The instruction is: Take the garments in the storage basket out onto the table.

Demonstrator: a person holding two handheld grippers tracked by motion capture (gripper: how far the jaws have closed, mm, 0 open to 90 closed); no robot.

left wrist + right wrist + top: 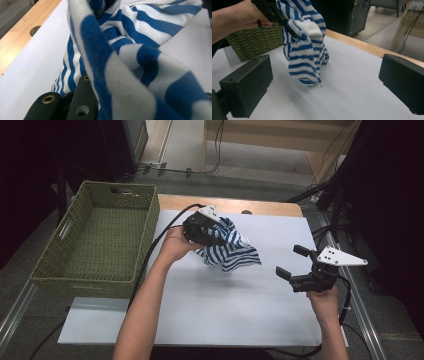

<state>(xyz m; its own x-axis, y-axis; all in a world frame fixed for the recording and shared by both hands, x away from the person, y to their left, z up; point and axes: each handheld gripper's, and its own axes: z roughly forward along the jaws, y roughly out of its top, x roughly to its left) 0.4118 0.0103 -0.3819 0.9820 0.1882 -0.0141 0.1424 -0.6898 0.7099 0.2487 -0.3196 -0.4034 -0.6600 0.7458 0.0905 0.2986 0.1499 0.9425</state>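
High view showed the striped cloth (231, 249), blue and white, gathered in a bunch and clamped in the left gripper (212, 236), which was held above the far middle of the white sheet (235, 310). The cloth hung down and to the right from the jaws; in the right gripper view its lowest fold (308, 81) reached the sheet or came very close to it, and I could not tell which. In the left gripper view the fabric (130, 57) draped over the clenched jaws and hid their tips.

The right gripper (291, 262) stood well apart to the right, its jaws spread wide with nothing between them, low over the sheet.

The green woven basket (100, 240) sat at the left edge of the sheet, just beside the left forearm. A strip of bare wooden table (260, 208) ran along the far edge. The near half of the sheet lay open between the two arms.

No brand, label or writing could be read.
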